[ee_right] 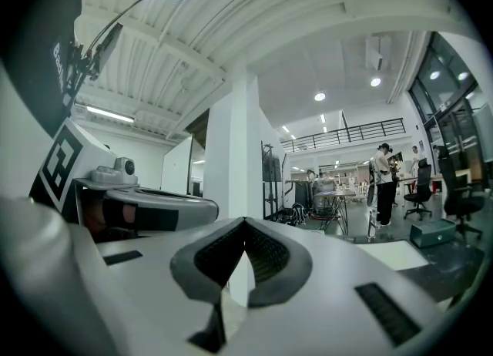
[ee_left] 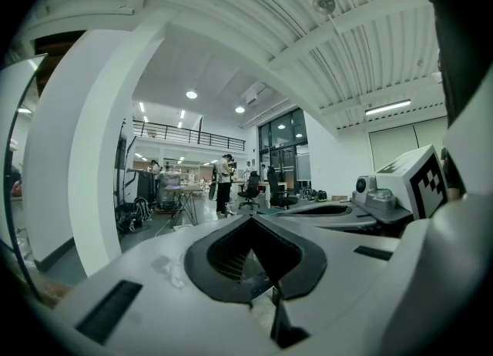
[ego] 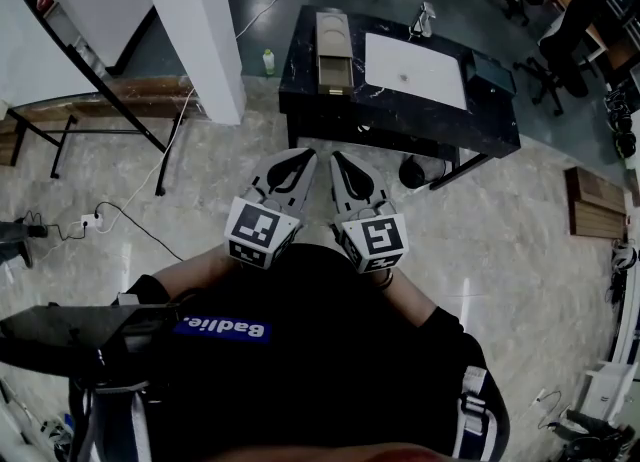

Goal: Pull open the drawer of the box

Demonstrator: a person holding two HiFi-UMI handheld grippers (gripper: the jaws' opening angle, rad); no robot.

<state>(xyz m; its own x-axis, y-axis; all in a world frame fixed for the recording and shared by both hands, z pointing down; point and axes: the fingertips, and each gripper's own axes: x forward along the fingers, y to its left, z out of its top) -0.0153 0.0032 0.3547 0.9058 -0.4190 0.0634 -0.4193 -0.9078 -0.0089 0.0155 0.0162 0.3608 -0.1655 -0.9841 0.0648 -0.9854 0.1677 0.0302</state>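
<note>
The person is holding both claws side by side near the chest, well short of the table. The left claw [ego: 303,157] is sitting with its tips pressed together and nothing between them; the right claw [ego: 340,158] is doing the same. The box [ego: 332,45] is standing on the far left end of the black table [ego: 500,122], beside a white mat [ego: 415,70]. A white pillar [ego: 200,30] is rising on the left from the pale floor [ego: 500,250].

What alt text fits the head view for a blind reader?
A person holds the left gripper and the right gripper near the chest, both shut and empty, pointing toward a black table ahead. A tan box and a white sheet lie on it.
</note>
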